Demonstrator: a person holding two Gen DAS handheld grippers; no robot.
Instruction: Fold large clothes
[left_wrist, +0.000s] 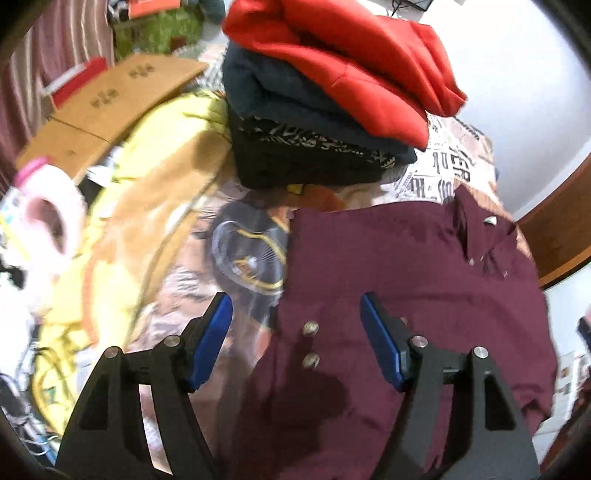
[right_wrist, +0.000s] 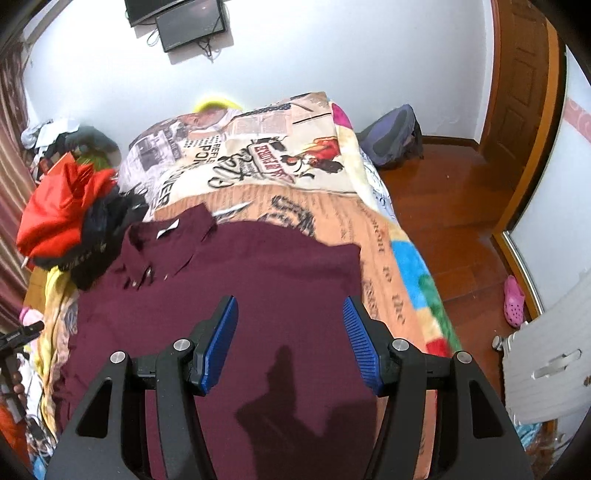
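At the far left of the left wrist view a flat cardboard sheet (left_wrist: 110, 96) carries small printed marks too blurred to read, and beside it a yellow blanket (left_wrist: 122, 206) spills over the bed's edge. Next comes a stack of folded clothes (left_wrist: 314, 110), red on top of dark layers, standing on the printed bedspread (right_wrist: 258, 158), whose newsprint pattern (mostly smeared by the lens) shows large letters; in the right wrist view only fragments such as "to the" along the orange band can be made out. The maroon shirt (left_wrist: 406, 266) lies spread flat on the bed, collar up, a small white neck label (right_wrist: 167, 228) unreadable. The left gripper (left_wrist: 295, 339) hangs released above the shirt's left edge, nothing between its fingers. The right gripper (right_wrist: 290, 343) likewise stands parted and empty over the shirt's body, clear of the cloth.
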